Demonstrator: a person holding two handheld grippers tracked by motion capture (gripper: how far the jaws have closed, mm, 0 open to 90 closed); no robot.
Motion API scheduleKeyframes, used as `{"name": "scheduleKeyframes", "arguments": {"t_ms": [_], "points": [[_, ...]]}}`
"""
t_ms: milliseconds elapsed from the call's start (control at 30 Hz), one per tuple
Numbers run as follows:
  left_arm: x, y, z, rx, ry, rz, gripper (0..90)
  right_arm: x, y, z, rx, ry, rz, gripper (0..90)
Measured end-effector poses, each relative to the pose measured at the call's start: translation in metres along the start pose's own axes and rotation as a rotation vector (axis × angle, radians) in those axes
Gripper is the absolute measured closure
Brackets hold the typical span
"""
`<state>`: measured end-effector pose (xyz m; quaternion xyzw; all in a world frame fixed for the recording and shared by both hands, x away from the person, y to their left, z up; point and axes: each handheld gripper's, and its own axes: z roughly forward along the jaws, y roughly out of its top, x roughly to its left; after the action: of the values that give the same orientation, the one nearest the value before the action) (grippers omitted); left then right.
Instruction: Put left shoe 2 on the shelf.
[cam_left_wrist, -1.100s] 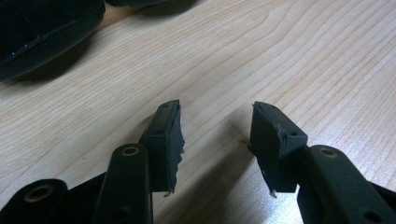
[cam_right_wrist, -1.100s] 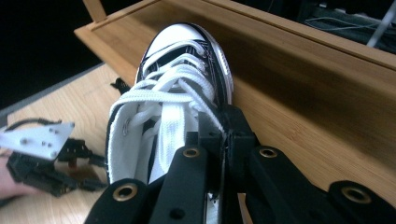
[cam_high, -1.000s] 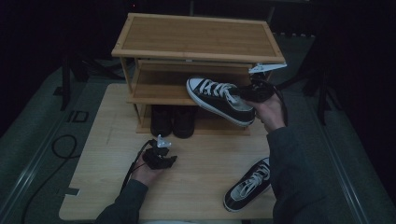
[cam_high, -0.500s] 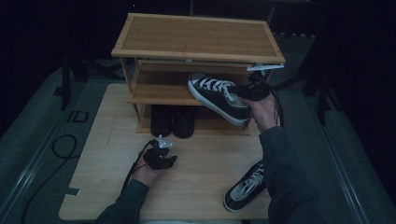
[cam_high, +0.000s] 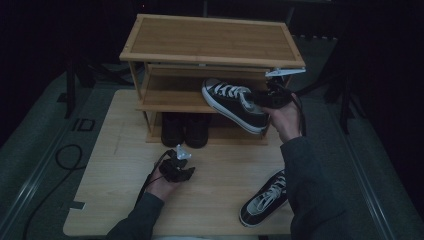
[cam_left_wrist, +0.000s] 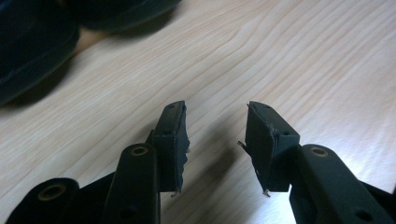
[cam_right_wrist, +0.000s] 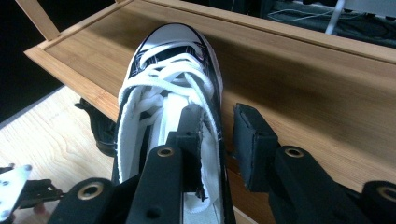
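Dim wooden table (cam_high: 110, 200): right gripper (cam_high: 260, 98), jaws just opening, straddles sneaker (cam_high: 232, 102) collar on rack (cam_high: 170, 97) shelf, seemingly loose; left gripper (cam_high: 184, 162), jaws spread but closing, empty near-left.

Standing under the wooden rack's (cam_high: 210, 45) lowest shelf: two dark boots (cam_high: 185, 129). Lying near the table's (cam_high: 110, 170) front edge: another sneaker (cam_high: 262, 199).

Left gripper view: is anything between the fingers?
No: the left gripper has open fingers with just bare table between them.
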<state>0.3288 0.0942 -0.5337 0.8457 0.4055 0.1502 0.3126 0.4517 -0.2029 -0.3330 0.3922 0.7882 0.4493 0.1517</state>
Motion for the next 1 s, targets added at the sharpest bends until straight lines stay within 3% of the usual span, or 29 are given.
{"name": "scheduleKeyframes", "arguments": {"t_ms": [100,200,267,567,700,867,1000], "points": [[-0.01,0.008,0.0,-0.006,-0.017,0.029,59.1,0.002,0.0,0.0,-0.015,-0.01,-0.017,72.8],[-0.017,0.014,0.001,-0.01,-0.025,0.053,60.0,0.004,0.001,-0.004,-0.071,-0.004,-0.009,73.7],[-0.021,0.019,0.002,-0.015,-0.031,0.064,60.1,0.005,0.003,-0.004,-0.068,0.001,-0.016,74.1],[-0.038,0.047,0.015,-0.043,-0.053,0.085,63.9,0.008,0.011,-0.012,-0.119,-0.017,-0.025,75.8],[-0.042,0.061,0.025,-0.053,-0.045,0.079,68.3,0.007,0.011,-0.016,-0.126,-0.019,-0.032,75.8],[-0.043,0.077,0.038,-0.059,-0.009,0.072,88.9,0.007,0.01,-0.023,-0.122,-0.018,-0.043,75.6],[-0.043,0.091,0.05,-0.07,0.031,0.068,90.0,0.007,0.009,-0.024,-0.102,-0.025,-0.066,75.3]]}}
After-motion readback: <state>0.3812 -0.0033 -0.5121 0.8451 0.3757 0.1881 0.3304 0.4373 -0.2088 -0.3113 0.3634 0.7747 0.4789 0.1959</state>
